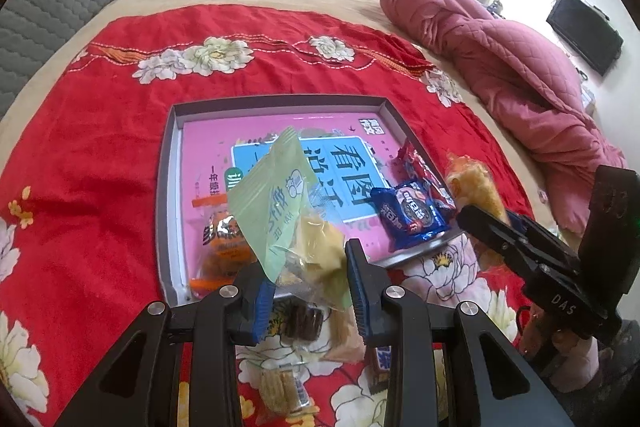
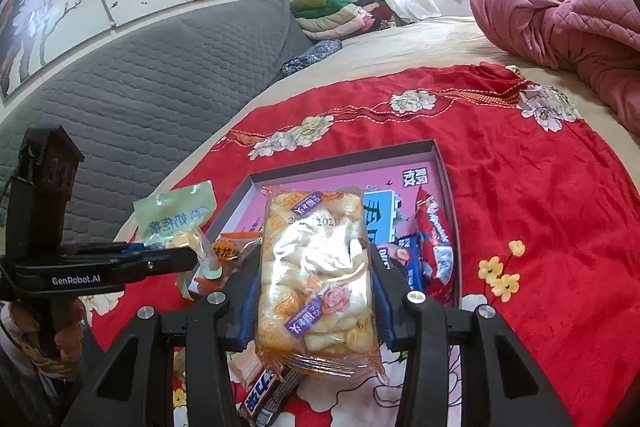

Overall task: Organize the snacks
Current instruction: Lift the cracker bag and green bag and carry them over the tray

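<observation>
On a bed spread with a red floral cloth, two handheld grippers each carry a snack above a shallow grey tray. The left gripper has its jaws narrowed on the lower end of a pale green snack bag, which stands tilted over the tray's near edge. The right gripper pinches a clear packet of puffed snacks by its two long sides, the packet lying lengthwise between the blue pads. Inside the tray, on its pink printed floor, lie a blue cookie pack, a red wrapper beside it and an orange-wrapped snack in the near left corner. More snacks, among them a chocolate bar, rest on the cloth just short of the tray.
</observation>
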`<state>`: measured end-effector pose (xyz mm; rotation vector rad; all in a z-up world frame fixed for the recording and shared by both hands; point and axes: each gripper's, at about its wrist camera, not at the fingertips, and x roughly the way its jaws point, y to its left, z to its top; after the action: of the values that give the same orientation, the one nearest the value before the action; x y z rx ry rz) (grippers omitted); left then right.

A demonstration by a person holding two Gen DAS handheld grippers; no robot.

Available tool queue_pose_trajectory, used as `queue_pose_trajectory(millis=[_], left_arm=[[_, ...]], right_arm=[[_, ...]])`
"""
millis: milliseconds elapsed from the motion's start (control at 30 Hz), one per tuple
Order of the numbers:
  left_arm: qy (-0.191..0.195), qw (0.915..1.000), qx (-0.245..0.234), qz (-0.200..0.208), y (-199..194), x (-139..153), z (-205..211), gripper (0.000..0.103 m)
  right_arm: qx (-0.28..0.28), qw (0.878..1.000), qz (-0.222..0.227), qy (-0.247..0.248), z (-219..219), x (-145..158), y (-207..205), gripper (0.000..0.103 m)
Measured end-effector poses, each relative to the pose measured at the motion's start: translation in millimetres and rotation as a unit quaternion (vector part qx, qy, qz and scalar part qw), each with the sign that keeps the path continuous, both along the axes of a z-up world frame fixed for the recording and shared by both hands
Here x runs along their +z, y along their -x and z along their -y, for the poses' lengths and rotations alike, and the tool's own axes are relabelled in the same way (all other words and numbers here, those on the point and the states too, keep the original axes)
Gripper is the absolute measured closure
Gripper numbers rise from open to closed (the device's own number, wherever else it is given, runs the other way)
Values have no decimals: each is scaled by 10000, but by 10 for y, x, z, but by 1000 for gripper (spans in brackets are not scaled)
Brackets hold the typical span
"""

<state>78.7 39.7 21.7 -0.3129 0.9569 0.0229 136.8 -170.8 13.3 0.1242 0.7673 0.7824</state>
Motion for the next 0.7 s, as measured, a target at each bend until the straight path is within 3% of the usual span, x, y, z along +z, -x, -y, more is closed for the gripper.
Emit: queue_pose_trajectory(millis=[700], left_arm=[[-107, 9996, 164, -222, -175, -243, -61, 69]], right_arm=[[-87, 9998, 137, 62, -114, -8, -241, 57]])
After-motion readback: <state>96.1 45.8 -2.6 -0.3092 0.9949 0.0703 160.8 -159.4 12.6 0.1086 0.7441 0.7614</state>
